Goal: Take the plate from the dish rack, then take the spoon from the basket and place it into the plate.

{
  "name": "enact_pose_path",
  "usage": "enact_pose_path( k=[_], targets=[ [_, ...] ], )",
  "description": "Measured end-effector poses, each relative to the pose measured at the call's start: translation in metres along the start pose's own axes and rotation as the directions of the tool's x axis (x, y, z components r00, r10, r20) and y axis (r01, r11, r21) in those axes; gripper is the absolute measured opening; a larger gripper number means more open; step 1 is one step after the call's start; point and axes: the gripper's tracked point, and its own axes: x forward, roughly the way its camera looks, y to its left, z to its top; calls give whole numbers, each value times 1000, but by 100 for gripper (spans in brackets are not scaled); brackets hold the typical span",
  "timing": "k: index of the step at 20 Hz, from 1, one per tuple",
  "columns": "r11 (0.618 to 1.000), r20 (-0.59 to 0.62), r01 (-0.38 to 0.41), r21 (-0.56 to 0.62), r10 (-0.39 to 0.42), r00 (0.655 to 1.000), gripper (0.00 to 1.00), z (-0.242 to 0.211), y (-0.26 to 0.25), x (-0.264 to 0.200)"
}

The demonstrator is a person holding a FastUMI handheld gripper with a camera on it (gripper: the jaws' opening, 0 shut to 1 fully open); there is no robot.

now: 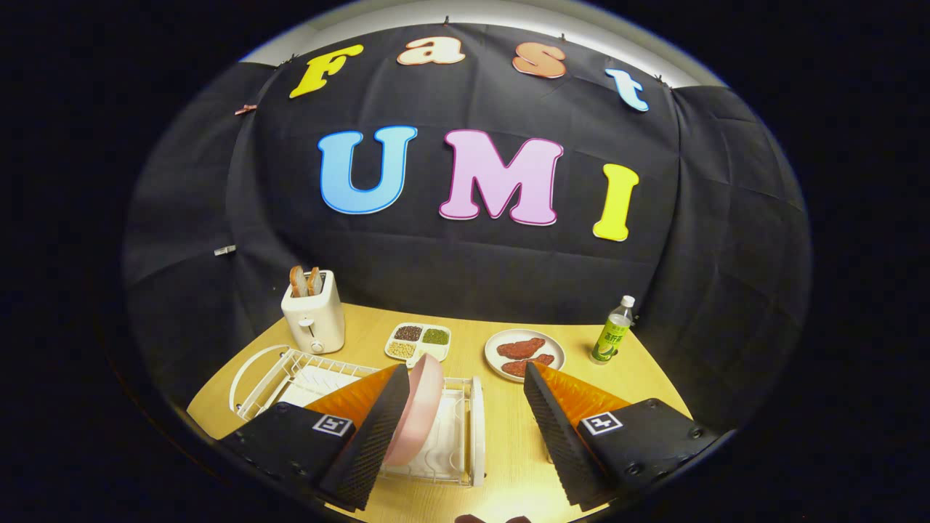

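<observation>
Gripper nearest, fingers spread wide, nothing between the pads pressed from both sides. Left finger sits just against the near face of the round pink plate; whether it touches cannot be told. Right finger well apart from the plate, over bare wooden tabletop.

Plate stands on edge, tilted, in the white wire dish rack with its white drip tray (rack lies ahead-left of the fingers, plate at its right end, inside the gap but hard against the left finger).

Beyond the fingers: white divided dish of beans and grains, white plate with reddish meat slices, green-labelled plastic bottle further right. Cream toaster with two bread slices stands behind the rack.
</observation>
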Motion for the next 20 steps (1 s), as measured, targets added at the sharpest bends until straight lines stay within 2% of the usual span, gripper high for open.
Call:
enact_pose_path(
  k=[4, 6, 7, 8, 11, 13, 16, 18, 20],
  targets=[
    [999, -105, -10, -39, 6, 994, 96, -32, 18, 39],
    [1000, -193, 4, 12, -2, 981, 94, -53, 17, 51],
    [998, -221, 21, 51, -9, 975, 89, -59, 16, 55],
    [996, -247, 41, 83, -20, 969, 78, -66, 16, 59],
    [987, -309, 64, 147, -15, 951, 65, -81, 20, 72],
    [981, -334, 66, 181, -2, 942, 51, -87, 28, 77],
    [968, -383, 139, 207, -51, 922, 33, -92, 29, 80],
    [969, -384, 169, 180, -89, 919, 30, -91, 31, 78],
    [983, -363, 154, 104, -106, 926, 28, -88, 41, 78]
  ],
)
